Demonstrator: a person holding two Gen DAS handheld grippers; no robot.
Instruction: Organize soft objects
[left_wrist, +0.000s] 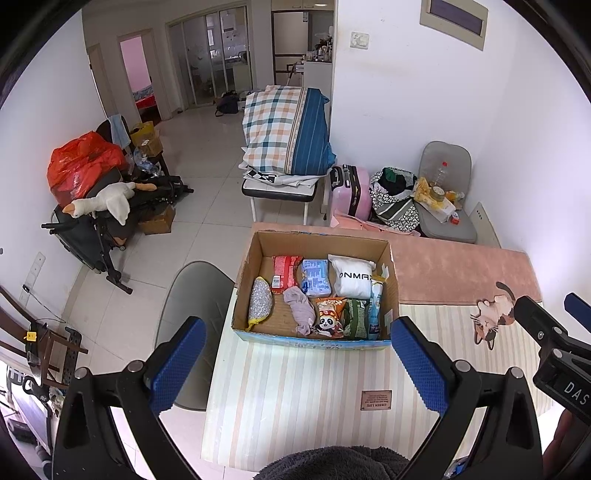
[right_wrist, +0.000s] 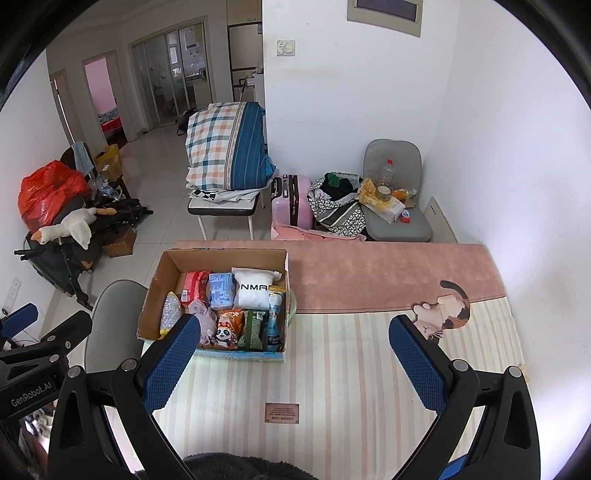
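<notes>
A cardboard box (left_wrist: 386, 258) stands on the table's striped mat (left_wrist: 295, 398); it also shows in the right wrist view (right_wrist: 159, 280). Inside lie several soft items: a white pouch (left_wrist: 351, 278), a blue pack (left_wrist: 314, 277), a red pack (left_wrist: 284, 271), a silver sponge (left_wrist: 260, 301), a lilac cloth (left_wrist: 301, 308), a panda snack bag (left_wrist: 328, 319) and a green pack (left_wrist: 354, 317). My left gripper (left_wrist: 295, 362) is open and empty, held above the mat in front of the box. My right gripper (right_wrist: 291, 360) is open and empty, to the right of the box.
A pink mat (right_wrist: 369, 273) with a cat picture (right_wrist: 443, 310) covers the table's far part. A grey chair (left_wrist: 195, 295) stands left of the table. Another grey chair (right_wrist: 395, 206) with clutter, a pink suitcase (right_wrist: 291, 199) and a bedding pile (right_wrist: 225, 147) lie beyond.
</notes>
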